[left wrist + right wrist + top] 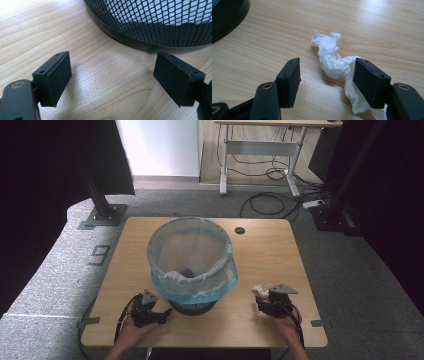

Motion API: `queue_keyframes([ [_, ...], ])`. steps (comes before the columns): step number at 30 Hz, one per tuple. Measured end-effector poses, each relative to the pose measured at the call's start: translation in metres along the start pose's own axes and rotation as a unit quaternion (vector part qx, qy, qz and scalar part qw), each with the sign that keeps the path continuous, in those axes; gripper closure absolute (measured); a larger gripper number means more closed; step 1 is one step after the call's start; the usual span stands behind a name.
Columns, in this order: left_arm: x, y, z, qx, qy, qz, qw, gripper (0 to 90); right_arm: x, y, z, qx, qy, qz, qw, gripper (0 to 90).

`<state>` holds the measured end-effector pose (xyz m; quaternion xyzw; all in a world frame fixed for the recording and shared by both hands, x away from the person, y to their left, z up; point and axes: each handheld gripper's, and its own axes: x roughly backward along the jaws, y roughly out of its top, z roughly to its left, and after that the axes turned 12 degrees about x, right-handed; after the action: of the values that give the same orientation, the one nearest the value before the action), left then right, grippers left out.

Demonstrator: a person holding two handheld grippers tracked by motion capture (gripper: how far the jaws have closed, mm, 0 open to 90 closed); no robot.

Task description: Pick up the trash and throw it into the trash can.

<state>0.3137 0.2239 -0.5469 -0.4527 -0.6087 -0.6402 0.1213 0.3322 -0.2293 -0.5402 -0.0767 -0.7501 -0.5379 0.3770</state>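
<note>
The right hand-held gripper (pixel 325 75) is spread around a crumpled white tissue (pixel 334 62) on the bench (pixel 270 255) — touching one jaw. The left hand-held gripper (pixel 112 75) gapes empty beside the mesh bin (pixel 155 27).

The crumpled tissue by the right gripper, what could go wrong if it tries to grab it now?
The crumpled tissue lies against one jaw of the open right gripper, not centred, so closing may catch only an edge and let it slip. Light paper could also snag on the liner bag folded over the mesh bin rather than drop in.
</note>
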Motion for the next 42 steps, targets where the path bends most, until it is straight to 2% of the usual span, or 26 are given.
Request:
queue_keyframes([
  [10,0.0,0.0,0.0,0.0,0.0,0.0,1.0,14.6,-0.014,0.008,-0.01,-0.015,-0.002,-0.008,0.9998,40.5],
  [18,0.0,0.0,0.0,0.0,0.0,0.0,1.0,14.5,-0.027,0.012,-0.018,-0.032,0.004,-0.012,0.9994,50.0],
  [19,0.0,0.0,0.0,0.0,0.0,0.0,1.0,14.5,-0.031,0.012,-0.019,-0.027,0.0,-0.006,0.9996,55.4],
  [20,0.0,0.0,0.0,0.0,0.0,0.0,1.0,14.5,-0.031,0.012,-0.019,-0.027,0.0,-0.006,0.9996,55.4],
  [25,0.0,0.0,0.0,0.0,0.0,0.0,1.0,14.6,-0.034,0.011,-0.022,-0.016,-0.013,0.0,0.9998,72.3],
  [29,0.0,0.0,0.0,0.0,0.0,0.0,1.0,14.6,-0.033,0.01,-0.024,-0.012,-0.015,0.003,0.9998,79.1],
  [32,0.0,0.0,0.0,0.0,0.0,0.0,1.0,14.6,-0.033,0.01,-0.024,-0.012,-0.016,0.003,0.9998,81.1],
  [36,0.0,0.0,0.0,0.0,0.001,0.0,1.0,14.6,-0.024,0.013,-0.026,-0.016,-0.01,-0.017,0.9997,82.1],
  [39,0.0,0.0,0.0,0.0,0.0,0.0,1.0,14.6,-0.008,0.017,-0.027,-0.028,-0.001,-0.045,0.9986,82.8],
  [42,0.0,0.0,0.0,0.0,0.0,0.0,1.0,14.6,0.0,0.018,-0.027,-0.029,0.003,-0.057,0.998,82.9],
])
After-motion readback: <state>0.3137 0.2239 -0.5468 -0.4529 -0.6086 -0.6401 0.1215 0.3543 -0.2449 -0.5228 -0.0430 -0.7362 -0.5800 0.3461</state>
